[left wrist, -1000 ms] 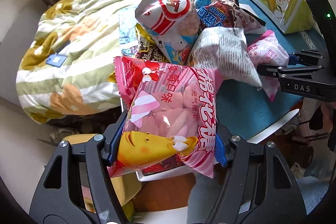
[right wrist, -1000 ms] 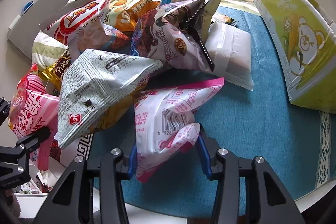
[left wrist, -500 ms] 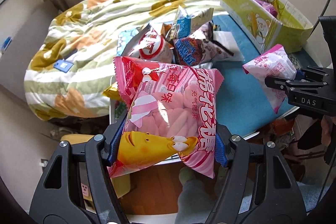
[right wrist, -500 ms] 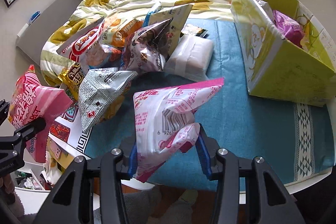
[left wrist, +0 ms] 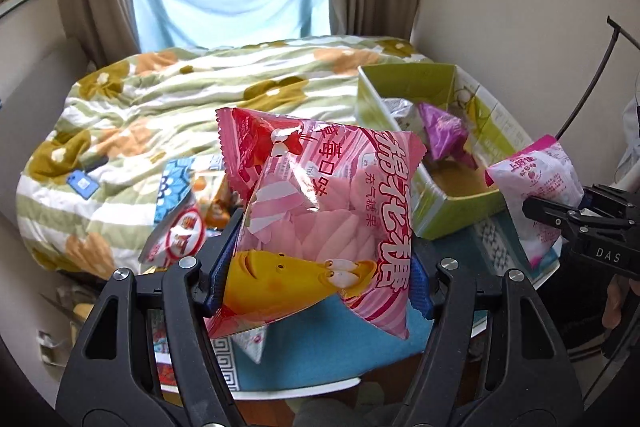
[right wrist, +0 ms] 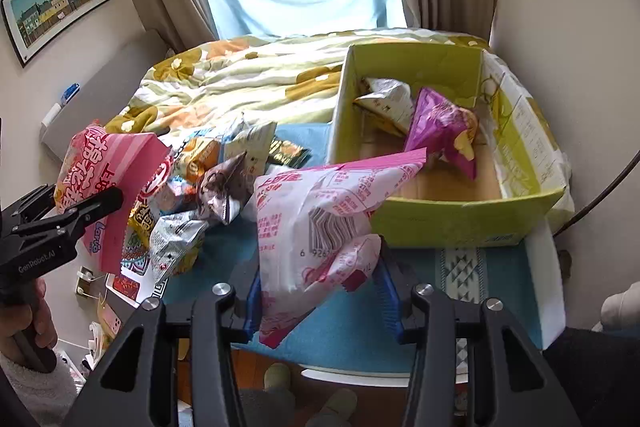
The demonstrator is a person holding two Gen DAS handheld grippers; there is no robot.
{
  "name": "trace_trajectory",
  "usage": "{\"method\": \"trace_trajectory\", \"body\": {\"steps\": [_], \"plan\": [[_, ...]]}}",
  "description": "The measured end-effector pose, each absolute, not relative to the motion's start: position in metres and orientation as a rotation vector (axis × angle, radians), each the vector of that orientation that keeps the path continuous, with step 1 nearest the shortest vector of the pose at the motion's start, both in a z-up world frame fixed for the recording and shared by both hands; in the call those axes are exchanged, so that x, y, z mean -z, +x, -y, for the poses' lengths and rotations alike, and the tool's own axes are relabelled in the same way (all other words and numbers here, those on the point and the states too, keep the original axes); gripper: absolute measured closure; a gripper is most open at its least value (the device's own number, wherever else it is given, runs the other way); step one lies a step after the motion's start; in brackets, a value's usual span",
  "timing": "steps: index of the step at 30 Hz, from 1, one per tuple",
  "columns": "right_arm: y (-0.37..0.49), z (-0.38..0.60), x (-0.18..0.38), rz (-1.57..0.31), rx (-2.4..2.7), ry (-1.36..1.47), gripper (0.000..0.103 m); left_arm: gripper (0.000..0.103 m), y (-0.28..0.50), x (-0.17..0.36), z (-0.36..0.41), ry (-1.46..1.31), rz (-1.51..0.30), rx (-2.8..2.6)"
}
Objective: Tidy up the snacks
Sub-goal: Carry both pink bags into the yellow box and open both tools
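Observation:
My left gripper [left wrist: 318, 267] is shut on a pink marshmallow bag [left wrist: 320, 215] and holds it in the air above the table's left part. It also shows in the right wrist view [right wrist: 108, 183]. My right gripper [right wrist: 320, 291] is shut on a pink-and-white snack bag [right wrist: 320, 211], held above the blue tablecloth [right wrist: 352, 327] just in front of the green cardboard box [right wrist: 460, 219]. The box holds a purple bag [right wrist: 440, 127] and a white bag [right wrist: 390, 99]. In the left wrist view the right gripper [left wrist: 576, 223] is at the far right with its bag [left wrist: 540, 179].
A pile of loose snack bags [right wrist: 208, 187] lies on the table's left side. A bed with a flowered quilt [left wrist: 180, 107] stands behind the table. A wall is close behind the box on the right.
Both grippers have risen and pulled back from the pile with their bags. The box's inside has come into view, and the right gripper's bag now hangs near the box's front wall.

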State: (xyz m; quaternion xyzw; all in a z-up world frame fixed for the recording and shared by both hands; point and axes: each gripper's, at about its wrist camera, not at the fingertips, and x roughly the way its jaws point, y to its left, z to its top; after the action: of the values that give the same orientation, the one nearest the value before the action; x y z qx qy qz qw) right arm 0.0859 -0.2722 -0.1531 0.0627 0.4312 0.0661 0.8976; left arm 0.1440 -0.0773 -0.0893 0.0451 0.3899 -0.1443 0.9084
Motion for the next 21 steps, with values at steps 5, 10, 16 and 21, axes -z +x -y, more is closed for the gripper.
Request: {"method": "trace_trajectory", "body": {"steps": [5, 10, 16, 21], "plan": [[0.096, 0.313, 0.128, -0.841, -0.082, 0.123, 0.059, 0.037, 0.172, 0.080, 0.127, 0.103, -0.813, 0.380], [0.115, 0.346, 0.118, -0.818, -0.021, 0.164, 0.059, 0.037, 0.212, 0.088, 0.178, 0.121, -0.860, 0.468], [0.135, 0.380, 0.120, -0.831, 0.065, 0.224, 0.059, 0.037, 0.260, 0.111, 0.231, 0.139, -0.943, 0.539], [0.148, 0.401, 0.127, -0.852, 0.117, 0.283, 0.059, 0.036, 0.289, 0.135, 0.265, 0.184, -1.019, 0.582]]}}
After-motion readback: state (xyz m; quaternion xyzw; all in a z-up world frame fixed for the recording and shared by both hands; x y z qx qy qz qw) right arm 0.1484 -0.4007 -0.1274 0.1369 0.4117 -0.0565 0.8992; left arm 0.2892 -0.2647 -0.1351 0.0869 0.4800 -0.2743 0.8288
